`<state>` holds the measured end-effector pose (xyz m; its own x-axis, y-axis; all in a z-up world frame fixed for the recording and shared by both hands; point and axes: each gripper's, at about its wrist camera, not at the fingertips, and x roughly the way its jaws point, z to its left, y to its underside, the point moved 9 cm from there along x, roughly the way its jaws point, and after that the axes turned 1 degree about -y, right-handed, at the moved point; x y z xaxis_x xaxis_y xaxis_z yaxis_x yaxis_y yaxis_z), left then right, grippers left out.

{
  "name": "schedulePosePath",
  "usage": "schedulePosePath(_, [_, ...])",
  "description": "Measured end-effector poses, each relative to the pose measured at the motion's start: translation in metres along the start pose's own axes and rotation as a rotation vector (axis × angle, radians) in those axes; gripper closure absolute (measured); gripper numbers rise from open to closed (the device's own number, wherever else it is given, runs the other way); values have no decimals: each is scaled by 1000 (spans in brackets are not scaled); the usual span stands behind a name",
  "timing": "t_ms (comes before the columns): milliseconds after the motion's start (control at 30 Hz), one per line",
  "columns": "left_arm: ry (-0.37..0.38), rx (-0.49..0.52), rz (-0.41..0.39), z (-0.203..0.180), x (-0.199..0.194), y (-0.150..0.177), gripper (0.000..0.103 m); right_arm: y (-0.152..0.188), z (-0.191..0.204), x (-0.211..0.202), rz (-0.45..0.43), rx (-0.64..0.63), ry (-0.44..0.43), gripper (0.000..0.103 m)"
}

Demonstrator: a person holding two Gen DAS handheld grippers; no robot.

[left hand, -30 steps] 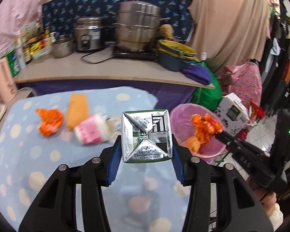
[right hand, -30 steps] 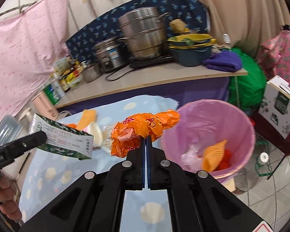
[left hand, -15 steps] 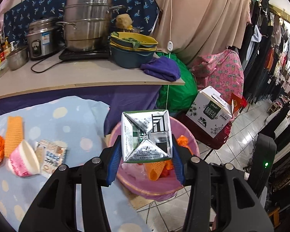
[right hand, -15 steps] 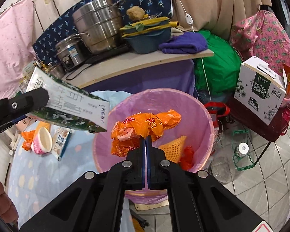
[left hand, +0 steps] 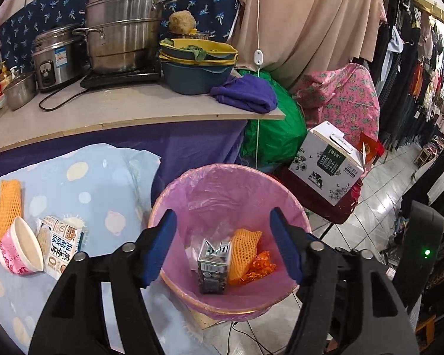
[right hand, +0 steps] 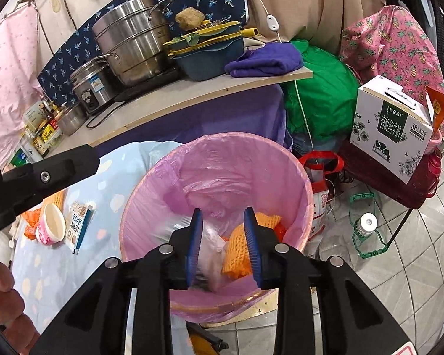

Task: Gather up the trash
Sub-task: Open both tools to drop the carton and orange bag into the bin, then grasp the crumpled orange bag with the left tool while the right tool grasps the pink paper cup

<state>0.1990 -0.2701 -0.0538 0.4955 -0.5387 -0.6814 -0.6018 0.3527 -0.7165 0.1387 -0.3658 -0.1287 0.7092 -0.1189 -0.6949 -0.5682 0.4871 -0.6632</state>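
Both tongs, left (left hand: 223,244) and right (right hand: 223,245), hang open and empty above the pink-lined round bin (left hand: 174,190); the small silver drink carton (left hand: 213,261) lies inside. Next, I think, comes the pink paper cup (left hand: 20,250) on the blue spotted bench (left hand: 97,183).

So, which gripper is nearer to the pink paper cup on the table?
Left. The left gripper hangs open over the trash bin, on the side toward the pink paper cup; the right gripper is farther over.
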Motion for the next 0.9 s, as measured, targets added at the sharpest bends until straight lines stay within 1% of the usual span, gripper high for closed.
schedulePosePath(267, [-13,-11,-10,6,-9,0,38,-3,2,-16,-28,1,-2,71])
schedulePosePath(467, [-27,-29,-14,16,-16,1,38,-5,14,-24,-41,-10,-11,70])
schedulePosePath(700, [-68,-65,-13,41,-29,8,38,-6,42,-35,-58,-46,-41,66])
schedulePosePath(900, [-121,-109,-16,73,-47,22,38,0,81,-42,-62,-103,-70,64])
